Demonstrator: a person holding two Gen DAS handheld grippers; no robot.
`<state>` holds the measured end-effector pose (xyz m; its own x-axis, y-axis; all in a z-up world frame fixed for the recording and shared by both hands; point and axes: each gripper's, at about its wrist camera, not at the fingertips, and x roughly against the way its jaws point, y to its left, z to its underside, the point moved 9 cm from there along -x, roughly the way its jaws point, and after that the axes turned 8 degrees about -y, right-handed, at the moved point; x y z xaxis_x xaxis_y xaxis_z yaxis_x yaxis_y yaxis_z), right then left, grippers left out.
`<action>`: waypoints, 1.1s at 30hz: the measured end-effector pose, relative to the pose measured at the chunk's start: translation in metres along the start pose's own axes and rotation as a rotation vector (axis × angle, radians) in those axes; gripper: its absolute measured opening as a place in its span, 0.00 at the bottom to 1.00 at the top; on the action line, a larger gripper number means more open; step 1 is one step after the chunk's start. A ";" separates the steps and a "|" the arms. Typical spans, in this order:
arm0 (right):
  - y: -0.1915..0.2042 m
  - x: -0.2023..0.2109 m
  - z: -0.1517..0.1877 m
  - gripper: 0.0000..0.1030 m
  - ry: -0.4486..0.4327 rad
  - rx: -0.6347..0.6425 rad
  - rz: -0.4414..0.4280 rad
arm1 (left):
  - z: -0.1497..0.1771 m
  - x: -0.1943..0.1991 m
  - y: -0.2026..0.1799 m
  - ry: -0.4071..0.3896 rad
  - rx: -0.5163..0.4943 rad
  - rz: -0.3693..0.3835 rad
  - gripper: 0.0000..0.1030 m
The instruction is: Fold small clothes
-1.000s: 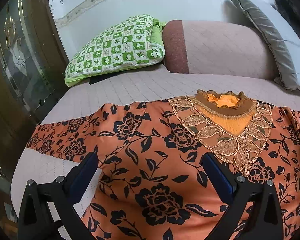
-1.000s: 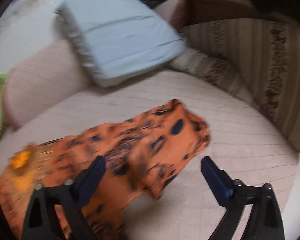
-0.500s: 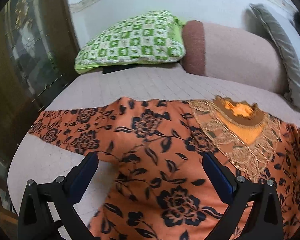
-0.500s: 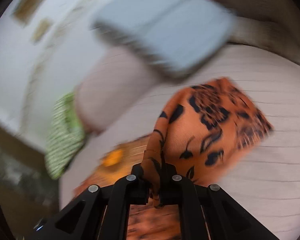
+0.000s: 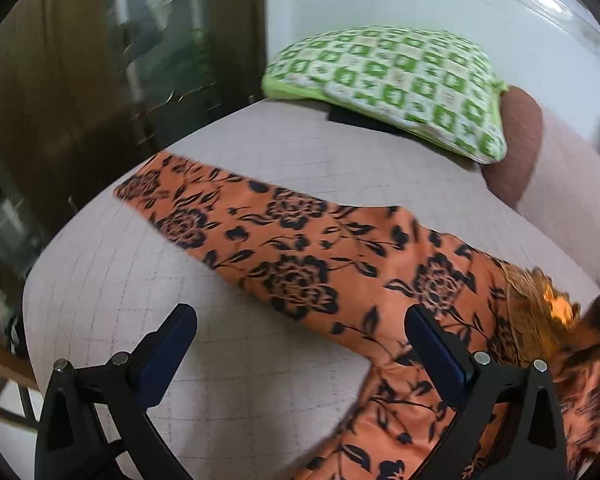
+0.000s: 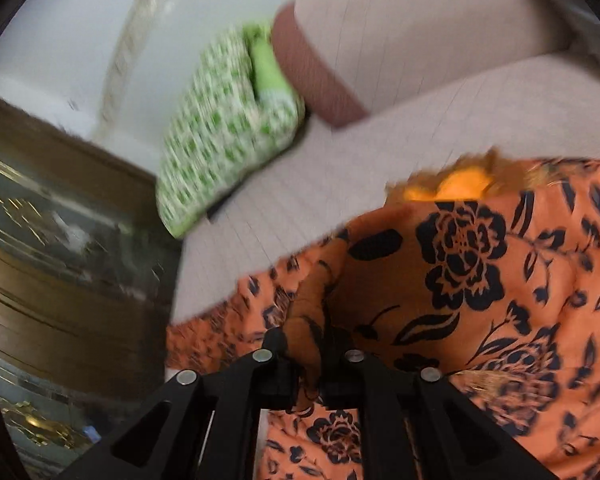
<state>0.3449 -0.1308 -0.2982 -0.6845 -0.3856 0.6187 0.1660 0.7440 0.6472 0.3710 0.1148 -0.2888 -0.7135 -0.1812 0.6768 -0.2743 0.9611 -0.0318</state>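
I've swung my right gripper (image 6: 314, 354), jaws clamping the blouse (image 6: 480, 280), leftward; left gripper (image 5: 300, 344) gapes above its sleeve (image 5: 236, 220).

left gripper (image 5: 300, 334): matte black angular arms, triangular cut-outs, dark blue ribbed finger pads (image 5: 168, 350), round silver screws at the joints | right gripper (image 6: 308, 344): the same black frame, four silver screws across its arms, triangular cut-outs below
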 end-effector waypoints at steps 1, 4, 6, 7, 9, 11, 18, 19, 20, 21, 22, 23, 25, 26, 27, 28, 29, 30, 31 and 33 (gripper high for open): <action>-0.004 -0.013 0.007 0.11 0.028 0.017 0.028 | 0.000 -0.001 0.002 0.003 0.004 0.000 1.00; -0.001 -0.054 0.020 0.14 0.086 0.095 0.090 | 0.000 -0.002 0.003 0.006 -0.018 0.001 1.00; 0.002 -0.061 0.028 0.16 0.083 0.149 0.099 | 0.000 -0.002 0.002 -0.003 -0.045 -0.008 1.00; 0.008 -0.061 0.033 0.19 0.088 0.165 0.055 | 0.000 -0.001 0.001 -0.006 -0.052 -0.008 1.00; 0.021 -0.060 0.039 0.28 0.106 0.173 -0.036 | 0.000 -0.001 -0.001 -0.004 -0.053 -0.003 1.00; 0.033 -0.046 0.043 0.59 0.109 0.198 -0.124 | 0.001 0.000 -0.003 0.003 -0.050 0.010 1.00; 0.020 0.027 0.004 0.82 -0.111 0.172 -0.189 | 0.008 0.000 -0.027 0.027 -0.081 0.088 1.00; 0.001 0.041 -0.005 0.82 -0.157 0.135 -0.156 | 0.010 -0.003 -0.034 0.050 -0.063 0.129 1.00; -0.010 0.048 -0.010 0.82 -0.184 0.102 -0.141 | 0.013 -0.005 -0.041 0.067 -0.047 0.167 1.00; -0.029 0.059 -0.015 0.80 -0.219 0.049 -0.129 | 0.014 -0.006 -0.048 0.078 -0.039 0.196 1.00; -0.044 0.066 -0.015 0.80 -0.249 -0.006 -0.124 | 0.016 -0.008 -0.056 0.088 -0.036 0.224 1.00; -0.057 0.072 -0.017 0.80 -0.272 -0.055 -0.124 | 0.018 -0.009 -0.070 0.097 -0.044 0.265 1.00; -0.091 0.085 -0.016 0.77 -0.319 -0.182 -0.137 | 0.021 -0.010 -0.092 0.093 -0.072 0.313 1.00; -0.106 0.091 -0.015 0.76 -0.338 -0.229 -0.133 | 0.022 -0.012 -0.104 0.082 -0.099 0.330 1.00; -0.127 0.096 -0.011 0.75 -0.363 -0.281 -0.116 | 0.025 -0.015 -0.117 0.073 -0.137 0.340 0.99; -0.144 0.099 -0.010 0.73 -0.380 -0.317 -0.099 | 0.030 -0.018 -0.128 0.074 -0.179 0.338 0.95; -0.161 0.105 -0.011 0.70 -0.399 -0.358 -0.086 | 0.034 -0.022 -0.137 0.079 -0.216 0.332 0.84; -0.174 0.111 -0.011 0.65 -0.412 -0.396 -0.078 | 0.039 -0.026 -0.147 0.090 -0.253 0.328 0.77; -0.197 0.120 -0.013 0.61 -0.437 -0.479 -0.076 | 0.045 -0.031 -0.158 0.107 -0.278 0.336 0.66; -0.218 0.135 -0.019 0.58 -0.480 -0.552 -0.093 | 0.052 -0.038 -0.170 0.129 -0.291 0.359 0.56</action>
<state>0.2299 -0.3549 -0.3473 -0.9275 -0.0580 0.3693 0.3387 0.2880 0.8957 0.4109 -0.0527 -0.3472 -0.6392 0.1821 0.7472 0.1798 0.9800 -0.0850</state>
